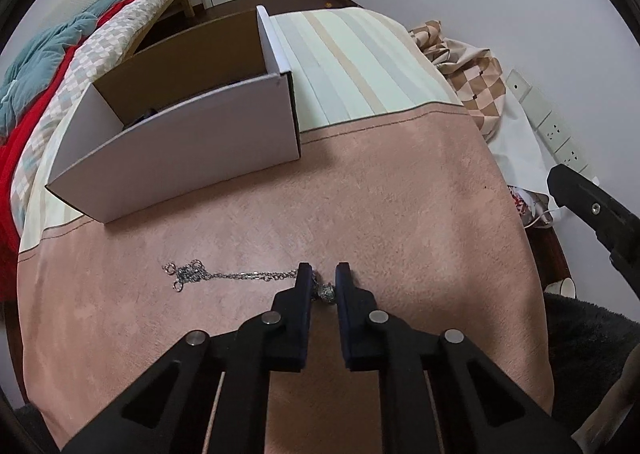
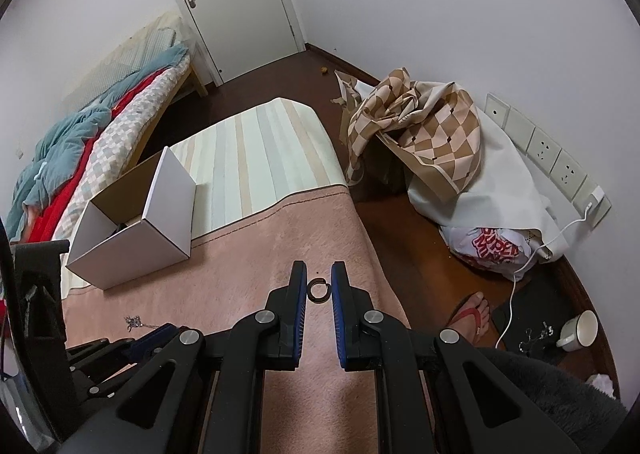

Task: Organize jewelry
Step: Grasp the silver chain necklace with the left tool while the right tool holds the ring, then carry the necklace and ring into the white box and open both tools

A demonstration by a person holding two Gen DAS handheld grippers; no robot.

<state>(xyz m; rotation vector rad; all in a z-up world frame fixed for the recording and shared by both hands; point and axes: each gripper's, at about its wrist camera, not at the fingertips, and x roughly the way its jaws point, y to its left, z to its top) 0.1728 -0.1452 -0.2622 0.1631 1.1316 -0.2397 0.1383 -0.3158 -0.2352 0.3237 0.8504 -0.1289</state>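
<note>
A silver chain necklace [image 1: 224, 275] lies on the pink cloth [image 1: 400, 193], with its rings bunched at the left and its pendant [image 1: 327, 292] at the right. My left gripper [image 1: 324, 274] is down at the cloth, its jaws narrowly apart around the pendant. A dark ring [image 2: 319, 290] lies on the cloth between the fingers of my right gripper [image 2: 319, 272], which is slightly open around it. A white cardboard box [image 1: 192, 133] stands open at the back left, something dark inside. The chain's far end also shows in the right wrist view [image 2: 134, 322].
The cloth-covered table has a striped part [image 1: 352, 65] behind the box. A bed with quilts [image 2: 80, 149] is at far left. On the floor to the right are a checked cloth pile [image 2: 424, 133], a bag, a cable, a mug [image 2: 580, 330] and a foot in a sandal [image 2: 472, 314].
</note>
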